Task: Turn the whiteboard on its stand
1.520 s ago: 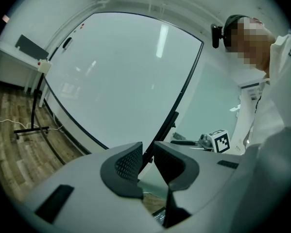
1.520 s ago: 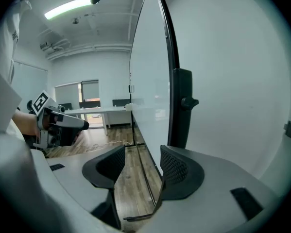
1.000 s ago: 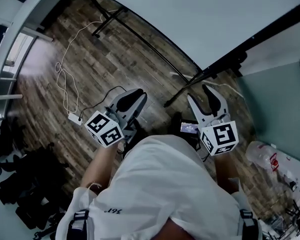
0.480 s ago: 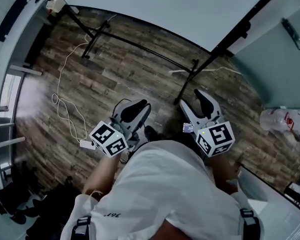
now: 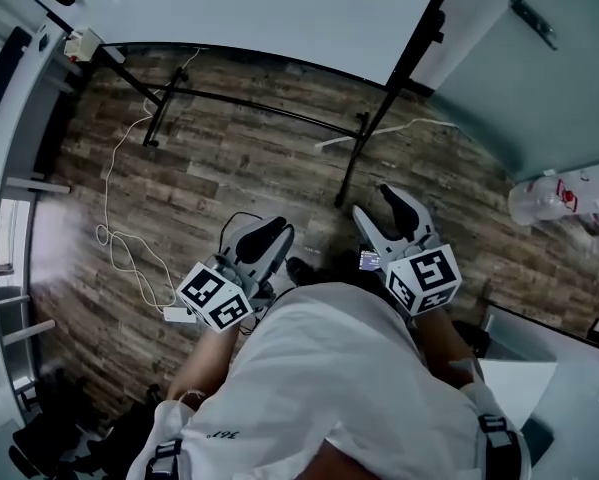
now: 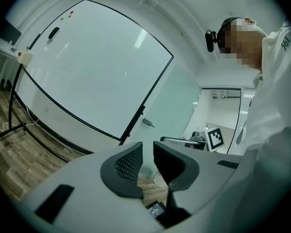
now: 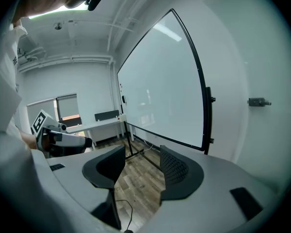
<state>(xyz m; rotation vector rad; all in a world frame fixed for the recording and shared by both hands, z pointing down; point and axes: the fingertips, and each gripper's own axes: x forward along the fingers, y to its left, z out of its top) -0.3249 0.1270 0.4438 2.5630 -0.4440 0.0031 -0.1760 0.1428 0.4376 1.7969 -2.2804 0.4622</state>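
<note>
The whiteboard [image 5: 279, 8] is a large white panel in a black frame, hung between black uprights [image 5: 411, 38] on a stand with floor bars [image 5: 249, 103]. It fills the top of the head view, some way ahead of both grippers. My left gripper [image 5: 267, 230] is held low near my body, open only by a narrow gap with nothing in it [image 6: 147, 152]; the whiteboard [image 6: 87, 67] shows beyond its jaws. My right gripper [image 5: 381, 203] is open wider and empty [image 7: 143, 164], pointing toward the whiteboard's [image 7: 160, 91] right upright. Neither gripper touches the board.
A white cable [image 5: 114, 228] loops over the wooden floor to a power strip [image 5: 179, 314] at the left. A glass wall [image 5: 539, 78] stands right of the board, with a plastic bag [image 5: 559, 198] below it. A white desk edge [image 5: 9, 88] runs along the left.
The head view has swung, so the whiteboard and stand now sit squarer across the top. Both grippers stay low by my body with their jaws unchanged.
</note>
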